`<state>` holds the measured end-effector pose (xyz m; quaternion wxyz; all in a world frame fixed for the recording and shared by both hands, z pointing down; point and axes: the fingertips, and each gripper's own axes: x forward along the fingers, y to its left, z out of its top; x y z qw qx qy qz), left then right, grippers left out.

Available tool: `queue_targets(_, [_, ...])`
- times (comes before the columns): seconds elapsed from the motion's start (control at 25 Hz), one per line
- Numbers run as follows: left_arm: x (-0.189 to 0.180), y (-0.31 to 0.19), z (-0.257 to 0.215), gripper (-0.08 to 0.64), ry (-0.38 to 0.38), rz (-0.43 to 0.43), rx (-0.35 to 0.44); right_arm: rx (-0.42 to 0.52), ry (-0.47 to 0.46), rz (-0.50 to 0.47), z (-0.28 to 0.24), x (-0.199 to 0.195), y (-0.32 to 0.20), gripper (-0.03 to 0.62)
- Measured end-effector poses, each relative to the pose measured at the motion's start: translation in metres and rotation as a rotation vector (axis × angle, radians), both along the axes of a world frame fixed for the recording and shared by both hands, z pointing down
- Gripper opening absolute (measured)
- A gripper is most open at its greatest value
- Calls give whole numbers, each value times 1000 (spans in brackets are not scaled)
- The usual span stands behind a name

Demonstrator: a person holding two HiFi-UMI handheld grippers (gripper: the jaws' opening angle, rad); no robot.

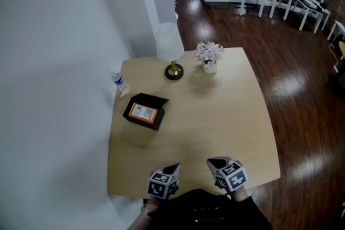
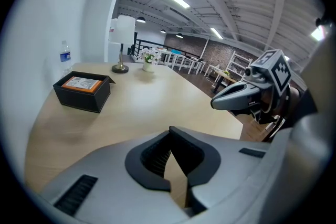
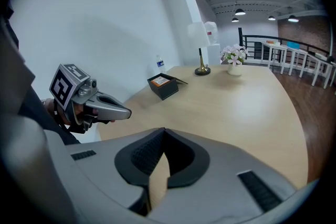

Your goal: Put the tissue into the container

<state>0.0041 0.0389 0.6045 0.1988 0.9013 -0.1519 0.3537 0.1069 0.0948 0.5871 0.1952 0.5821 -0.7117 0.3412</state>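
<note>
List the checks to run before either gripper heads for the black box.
1. Left gripper empty: ok, jaws together, nothing between them.
2. Right gripper empty: ok, same.
3. Jaws open for a grasp: not ok, both are shut.
4. Black box upright with its top open: ok, flap folded aside.
5. Tissue located: cannot tell; only an orange-edged white panel shows in the box, and no loose tissue lies on the table.
6. Path to the box free: ok, bare tabletop lies between; water bottle and lamp stand beyond it.
</note>
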Motion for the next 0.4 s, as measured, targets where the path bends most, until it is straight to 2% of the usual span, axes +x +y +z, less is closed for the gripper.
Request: queue_targets(0.4, [1, 4, 0, 0, -8, 8, 4, -14, 0, -1, 2, 1, 7, 0])
